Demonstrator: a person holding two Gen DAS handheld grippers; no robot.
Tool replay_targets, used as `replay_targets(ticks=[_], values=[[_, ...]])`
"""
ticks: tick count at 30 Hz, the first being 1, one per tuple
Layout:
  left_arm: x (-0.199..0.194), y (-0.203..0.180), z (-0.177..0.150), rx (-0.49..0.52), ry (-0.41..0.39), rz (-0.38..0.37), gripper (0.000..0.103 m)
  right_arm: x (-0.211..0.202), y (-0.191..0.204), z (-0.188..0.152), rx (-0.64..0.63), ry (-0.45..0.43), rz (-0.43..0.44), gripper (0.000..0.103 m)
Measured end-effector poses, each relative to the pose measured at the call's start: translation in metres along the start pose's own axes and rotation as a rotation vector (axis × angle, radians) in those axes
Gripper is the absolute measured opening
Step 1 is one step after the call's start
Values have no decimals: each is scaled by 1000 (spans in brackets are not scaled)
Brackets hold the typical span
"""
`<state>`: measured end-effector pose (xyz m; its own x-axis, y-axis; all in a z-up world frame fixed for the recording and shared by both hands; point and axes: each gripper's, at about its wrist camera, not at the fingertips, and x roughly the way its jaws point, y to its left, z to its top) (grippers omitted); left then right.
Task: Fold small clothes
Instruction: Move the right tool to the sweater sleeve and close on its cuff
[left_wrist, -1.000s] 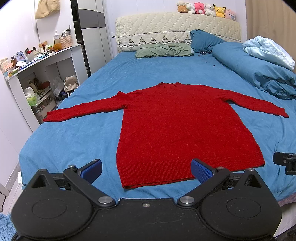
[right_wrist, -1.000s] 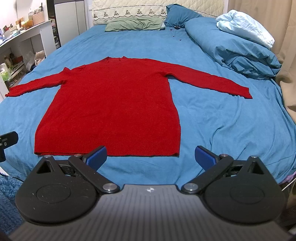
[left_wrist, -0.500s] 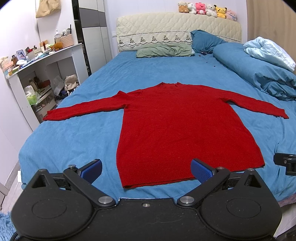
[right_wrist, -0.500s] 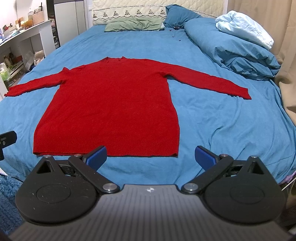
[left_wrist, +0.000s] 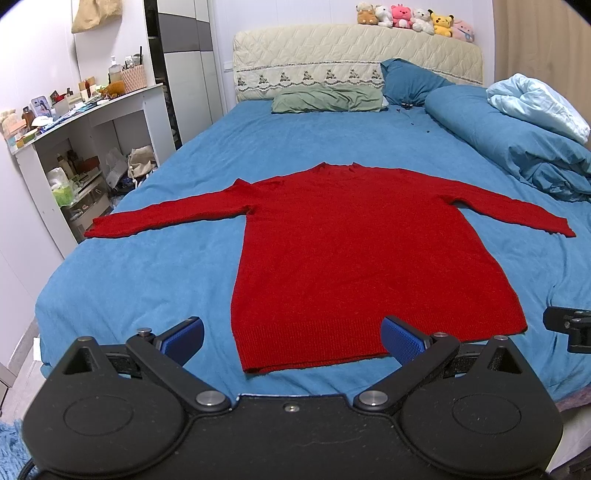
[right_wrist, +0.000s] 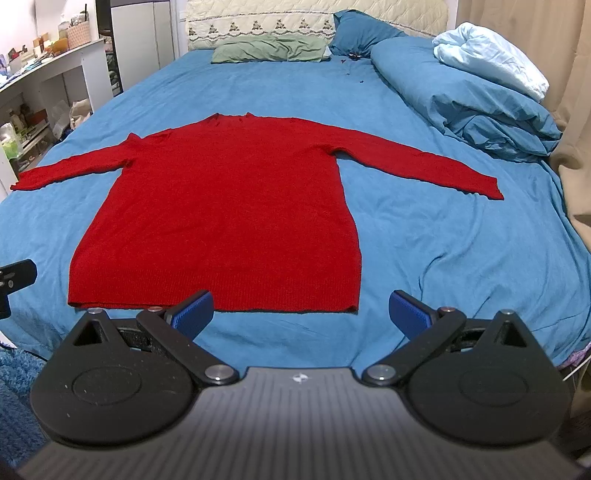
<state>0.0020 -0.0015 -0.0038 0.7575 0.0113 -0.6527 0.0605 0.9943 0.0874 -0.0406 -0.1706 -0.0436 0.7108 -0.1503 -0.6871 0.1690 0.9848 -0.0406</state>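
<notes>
A red long-sleeved sweater (left_wrist: 354, 251) lies flat on the blue bed, both sleeves spread out, hem toward me; it also shows in the right wrist view (right_wrist: 229, 214). My left gripper (left_wrist: 293, 341) is open and empty, hovering in front of the hem's left half. My right gripper (right_wrist: 301, 314) is open and empty, in front of the hem's right corner. Neither touches the cloth. The right gripper's edge (left_wrist: 569, 326) shows at the right of the left wrist view, and the left gripper's edge (right_wrist: 14, 277) at the left of the right wrist view.
A rolled blue duvet (left_wrist: 517, 147) with a pale blue blanket lies along the bed's right side. Pillows (left_wrist: 328, 99) rest by the headboard. A white desk with shelves and clutter (left_wrist: 74, 147) stands to the left of the bed. A beige curtain (right_wrist: 576, 110) hangs at the right.
Both views have shifted very slightly; the sweater lies as before and both grippers stay open.
</notes>
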Motion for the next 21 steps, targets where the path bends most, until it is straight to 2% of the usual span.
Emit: replay_targets(ticks=[15,18,21], values=[[2,-1,4,-7,13,18,103,0,0,0,20,-14,7,103],[-6,-5,12,5,-16,20,103,1,-4,3,42,-24,5,103],[-14,-17,35,45,-65,-7,103,-1,-19,17,103,-35,11,103]])
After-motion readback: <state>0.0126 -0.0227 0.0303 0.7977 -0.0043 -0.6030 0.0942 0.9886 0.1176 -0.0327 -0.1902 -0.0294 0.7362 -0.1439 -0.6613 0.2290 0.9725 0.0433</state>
